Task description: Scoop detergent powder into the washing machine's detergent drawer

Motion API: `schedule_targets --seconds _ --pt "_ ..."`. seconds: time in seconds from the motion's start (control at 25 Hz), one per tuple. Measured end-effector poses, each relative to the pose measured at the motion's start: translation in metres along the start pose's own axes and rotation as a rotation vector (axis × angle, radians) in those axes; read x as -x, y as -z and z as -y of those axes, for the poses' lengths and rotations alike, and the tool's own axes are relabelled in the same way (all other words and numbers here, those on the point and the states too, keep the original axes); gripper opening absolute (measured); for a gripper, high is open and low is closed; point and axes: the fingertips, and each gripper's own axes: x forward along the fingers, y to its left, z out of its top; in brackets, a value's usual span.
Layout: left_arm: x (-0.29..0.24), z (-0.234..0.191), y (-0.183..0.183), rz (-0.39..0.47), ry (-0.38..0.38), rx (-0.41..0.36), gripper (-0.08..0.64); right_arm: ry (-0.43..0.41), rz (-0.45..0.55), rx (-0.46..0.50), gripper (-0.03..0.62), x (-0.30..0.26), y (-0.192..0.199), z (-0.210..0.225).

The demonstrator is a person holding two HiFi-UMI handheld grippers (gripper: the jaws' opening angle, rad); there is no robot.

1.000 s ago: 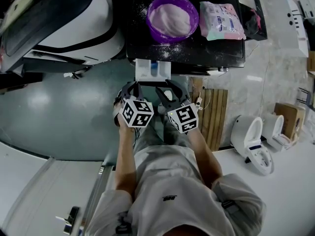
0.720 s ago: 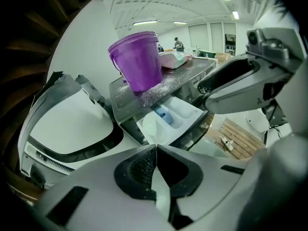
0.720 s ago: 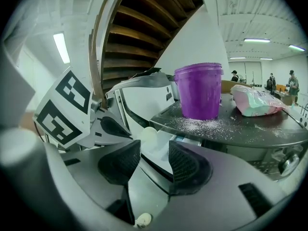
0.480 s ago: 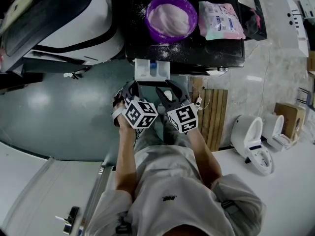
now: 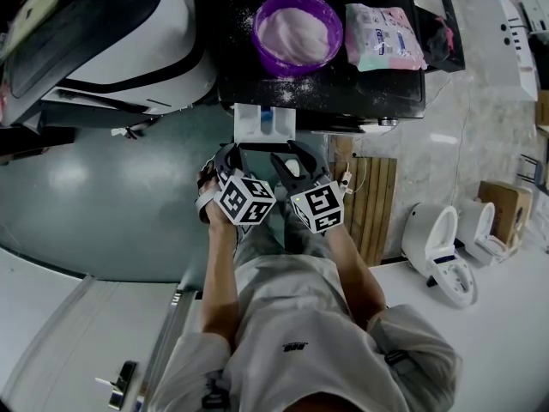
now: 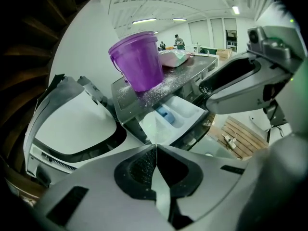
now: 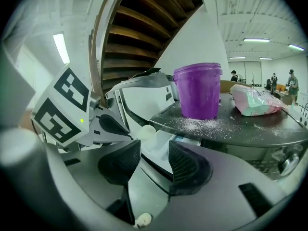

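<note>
Head view, supplemented by both gripper views. The bare left forearm [image 5: 219,269] and bare right forearm [image 5: 353,269] reach forward from the torso, side by side. The grey plastic left gripper [image 5: 230,154] has its jaws closed tip to tip, and its black textured pads [image 6: 139,165] meet with nothing between them. The matching grey right gripper [image 5: 296,157], just beside it, has its jaws parted. Its black pads [image 7: 185,163] stand apart across an open gap, gripping nothing. Each gripper carries a white cube with black square markers, the left cube [image 5: 244,200] and the right cube [image 5: 317,209].
</note>
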Motion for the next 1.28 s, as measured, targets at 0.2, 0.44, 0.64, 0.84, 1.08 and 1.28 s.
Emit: schedule_targets --seconds 0.2,0.44,0.64,0.84,1.08,1.28 --pt "-0.005 0.005 0.005 -0.014 0.012 0.009 0.015 0.001 -0.002 0.002 0.184 0.001 0.001 0.0" --pt "0.001 0.002 0.004 -0.014 0.01 0.029 0.015 -0.002 -0.005 0.004 0.184 0.003 0.002 -0.001" --pt "-0.005 0.007 0.009 -0.033 0.032 0.04 0.015 0.001 -0.006 0.006 0.184 0.003 0.003 0.0" --pt "-0.003 0.007 0.01 -0.036 0.036 0.057 0.015 0.002 -0.003 0.01 0.184 0.004 0.001 0.001" --pt "0.002 0.005 0.007 -0.011 0.051 0.094 0.015 0.011 -0.002 0.016 0.184 0.008 0.0 0.002" --pt "0.014 -0.004 -0.003 0.055 0.076 0.177 0.015 0.022 0.007 0.025 0.184 0.012 -0.005 0.003"
